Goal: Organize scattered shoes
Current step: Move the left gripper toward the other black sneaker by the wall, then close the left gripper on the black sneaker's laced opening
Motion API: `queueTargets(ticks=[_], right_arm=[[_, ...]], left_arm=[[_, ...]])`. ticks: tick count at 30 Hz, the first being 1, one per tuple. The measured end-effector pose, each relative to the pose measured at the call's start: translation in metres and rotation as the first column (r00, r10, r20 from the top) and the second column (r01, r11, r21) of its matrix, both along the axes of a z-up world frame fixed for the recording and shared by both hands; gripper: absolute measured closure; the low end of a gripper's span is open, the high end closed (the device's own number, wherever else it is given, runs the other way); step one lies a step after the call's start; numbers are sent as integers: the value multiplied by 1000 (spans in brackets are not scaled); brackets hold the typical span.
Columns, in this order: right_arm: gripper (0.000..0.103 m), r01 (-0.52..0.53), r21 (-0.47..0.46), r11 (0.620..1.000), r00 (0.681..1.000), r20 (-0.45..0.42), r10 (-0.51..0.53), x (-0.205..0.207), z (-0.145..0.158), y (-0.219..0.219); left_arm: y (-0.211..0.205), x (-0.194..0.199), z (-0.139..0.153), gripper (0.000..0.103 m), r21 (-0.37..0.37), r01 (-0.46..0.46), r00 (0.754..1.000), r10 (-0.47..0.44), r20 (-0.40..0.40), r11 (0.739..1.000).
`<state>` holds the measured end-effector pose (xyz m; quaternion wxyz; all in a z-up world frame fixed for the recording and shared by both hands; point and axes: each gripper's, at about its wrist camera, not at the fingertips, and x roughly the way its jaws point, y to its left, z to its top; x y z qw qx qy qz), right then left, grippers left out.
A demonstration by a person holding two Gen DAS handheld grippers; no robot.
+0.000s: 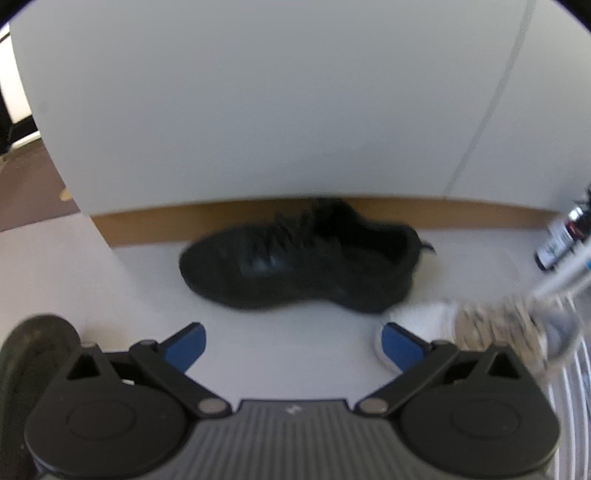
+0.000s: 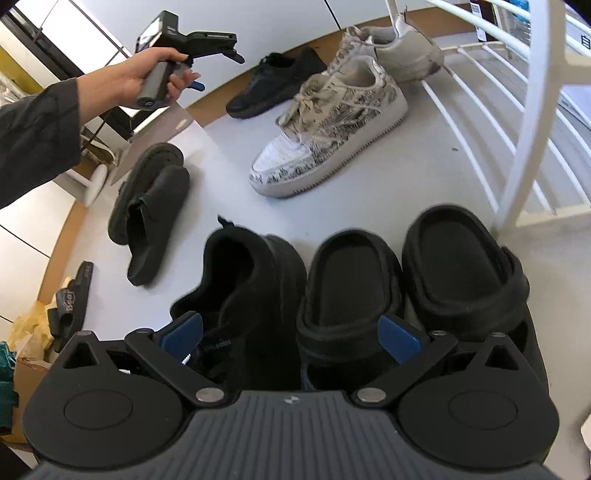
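The left tongs (image 1: 293,345) gape wide and empty above the white bench (image 1: 110,291), facing a black sneaker (image 1: 299,266) by the wall; a patterned white sneaker (image 1: 480,325) lies just right. The right tongs (image 2: 291,338) also stand wide, empty, over another black sneaker (image 2: 251,295) and two black clogs (image 2: 406,280).

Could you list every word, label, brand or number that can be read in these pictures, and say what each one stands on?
None reads with certainty.
Sandal strap: an orange logo, too distorted to read.
Left gripper body: small white print, too small.
Bottle label: blurred.
Box behind the rack: label too small.
Right gripper housing: a small mark, no letters.
Black sneaker and white sneakers: no legible brand.
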<state>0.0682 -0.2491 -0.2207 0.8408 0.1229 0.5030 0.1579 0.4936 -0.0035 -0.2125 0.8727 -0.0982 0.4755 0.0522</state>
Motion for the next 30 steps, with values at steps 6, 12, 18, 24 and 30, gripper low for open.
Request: queueTargets(ticks=[6, 12, 18, 24, 30], right_arm=[[0, -8, 31, 999, 1000, 18, 8, 28, 1, 5], [0, -30, 26, 999, 999, 21, 30, 44, -4, 5], [0, -38, 26, 999, 999, -12, 38, 55, -16, 2], [0, -62, -15, 998, 998, -21, 62, 63, -23, 2], [0, -44, -34, 998, 998, -47, 42, 64, -32, -8]], left_arm=[[-3, 43, 7, 1, 29, -1, 1000, 2, -6, 1000], [3, 77, -9, 13, 26, -42, 999, 42, -21, 999], [7, 98, -38, 21, -7, -22, 998, 21, -51, 1000], [19, 103, -57, 34, -64, -61, 997, 58, -49, 996], [25, 107, -77, 56, -82, -78, 996, 74, -54, 994]])
